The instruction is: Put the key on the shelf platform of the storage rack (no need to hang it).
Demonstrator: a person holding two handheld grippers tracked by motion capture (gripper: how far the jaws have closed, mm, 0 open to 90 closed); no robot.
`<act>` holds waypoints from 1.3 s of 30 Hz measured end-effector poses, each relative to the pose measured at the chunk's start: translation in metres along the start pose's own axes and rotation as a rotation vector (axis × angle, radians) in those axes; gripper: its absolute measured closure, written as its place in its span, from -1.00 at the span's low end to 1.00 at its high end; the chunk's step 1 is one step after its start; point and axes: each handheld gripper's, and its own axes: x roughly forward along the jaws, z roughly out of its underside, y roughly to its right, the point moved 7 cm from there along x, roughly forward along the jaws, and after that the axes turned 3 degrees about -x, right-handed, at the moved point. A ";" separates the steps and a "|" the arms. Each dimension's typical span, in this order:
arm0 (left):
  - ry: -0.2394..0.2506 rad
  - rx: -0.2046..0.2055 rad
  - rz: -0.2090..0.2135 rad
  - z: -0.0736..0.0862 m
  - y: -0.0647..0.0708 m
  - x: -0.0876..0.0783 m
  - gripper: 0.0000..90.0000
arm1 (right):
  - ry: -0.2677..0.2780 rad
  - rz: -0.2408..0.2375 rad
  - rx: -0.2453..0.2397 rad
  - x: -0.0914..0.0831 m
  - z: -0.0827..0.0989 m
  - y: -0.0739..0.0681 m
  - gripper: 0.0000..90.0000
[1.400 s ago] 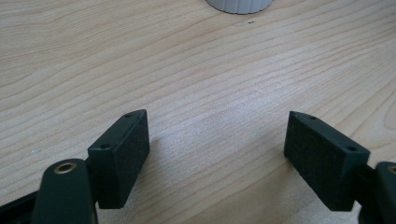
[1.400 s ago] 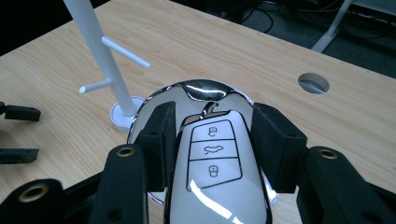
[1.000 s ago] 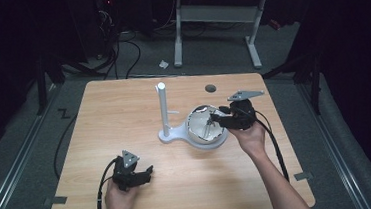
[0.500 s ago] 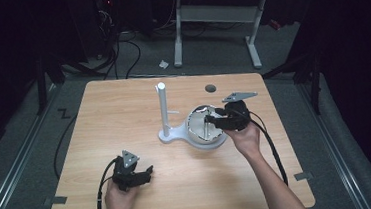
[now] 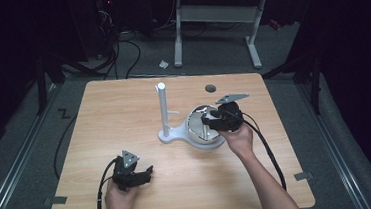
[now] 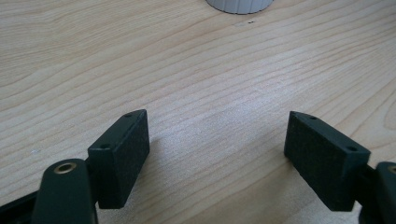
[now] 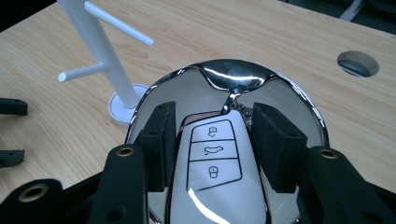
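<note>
Pale wooden table [image 5: 124, 114] in a dark room, grey floor, cables at the back left, a white-legged desk [image 5: 214, 17] behind. Left gripper [image 5: 146, 173] near the front left edge, jaws wide apart over bare wood. White stand [image 5: 164, 111] with two side pegs just left of centre. Small round hole [image 5: 210, 88] in the tabletop further back. Right gripper [image 5: 205, 118] over the stand's round tray [image 7: 303, 107], jaws clamped on a car key [image 7: 212, 158]: chrome-edged, glossy, three outlined buttons. Possibly resting in the tray, hard to tell.
</note>
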 end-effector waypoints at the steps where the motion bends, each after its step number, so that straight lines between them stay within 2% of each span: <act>1: 0.000 0.000 0.000 0.000 0.000 0.000 -0.49 | -0.003 0.003 0.003 0.001 0.000 0.000 0.15; 29: -0.002 0.000 0.000 0.000 0.000 0.000 -0.49 | -0.049 0.002 0.010 0.034 0.007 -0.003 0.14; 39: -0.002 0.002 0.000 0.000 0.000 0.000 -0.49 | -0.050 0.008 0.006 0.030 0.007 -0.001 0.01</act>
